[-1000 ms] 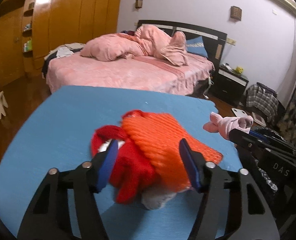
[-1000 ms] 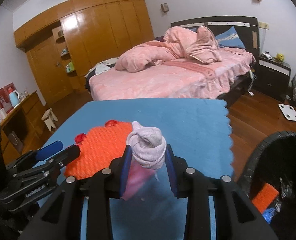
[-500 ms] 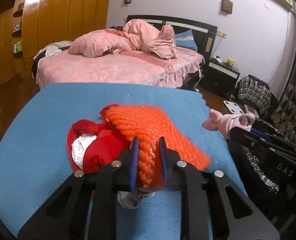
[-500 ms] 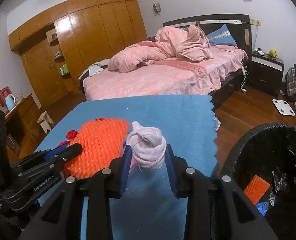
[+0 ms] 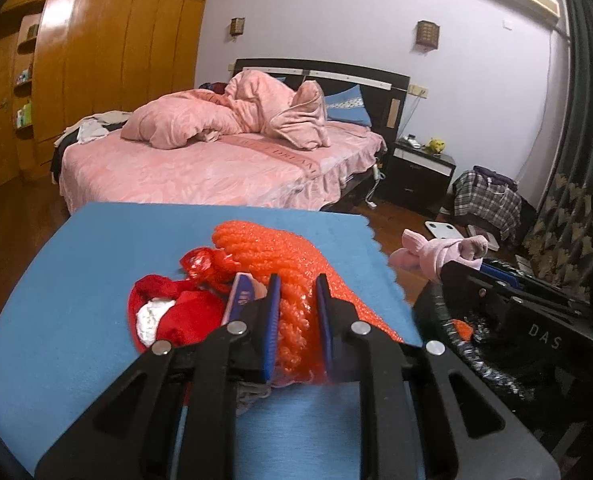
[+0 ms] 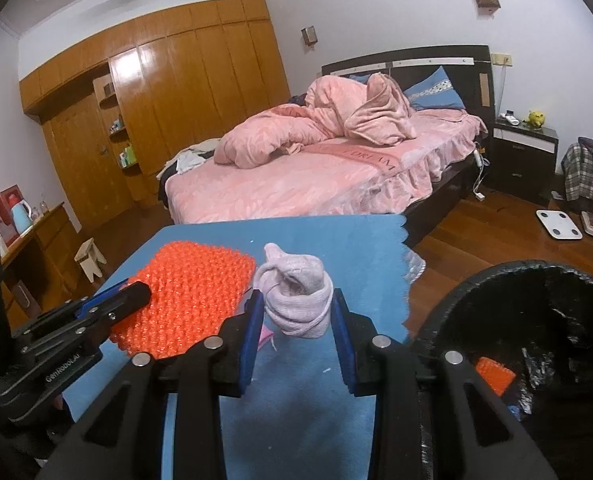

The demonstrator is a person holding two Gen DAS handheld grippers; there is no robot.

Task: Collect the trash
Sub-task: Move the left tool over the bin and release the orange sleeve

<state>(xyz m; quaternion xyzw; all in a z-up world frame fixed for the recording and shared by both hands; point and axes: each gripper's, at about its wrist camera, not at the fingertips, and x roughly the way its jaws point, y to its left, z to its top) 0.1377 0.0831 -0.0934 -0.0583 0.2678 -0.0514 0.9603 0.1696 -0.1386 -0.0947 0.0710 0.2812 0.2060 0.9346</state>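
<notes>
In the left wrist view my left gripper (image 5: 297, 285) has its jaws closing, the blue pads pressing the near end of an orange foam net (image 5: 280, 248) held just above the blue mat (image 5: 96, 264). A crumpled red bag (image 5: 184, 312) with white paper inside lies left of the fingers. My right gripper (image 6: 297, 304) is shut on a knotted pale pink cloth bundle (image 6: 296, 280), held over the mat's right edge. The black-lined trash bin (image 6: 456, 296) stands low at the right, an orange scrap (image 6: 494, 374) inside it. The left gripper (image 6: 132, 292) shows beside the net (image 6: 192, 288).
Beyond the mat is a bed (image 5: 216, 168) with a pink duvet. A dark nightstand (image 5: 420, 172), a plaid bag (image 5: 484, 200) and a white scale (image 6: 558, 224) sit on the wood floor at right. A small stool (image 6: 90, 258) and a wooden wardrobe (image 6: 176, 120) are at left.
The left jaws went from wide open around the pile to closed on the orange net, which rose off the red bag. Both grippers shifted toward the bin, the right still holding the pink bundle.
</notes>
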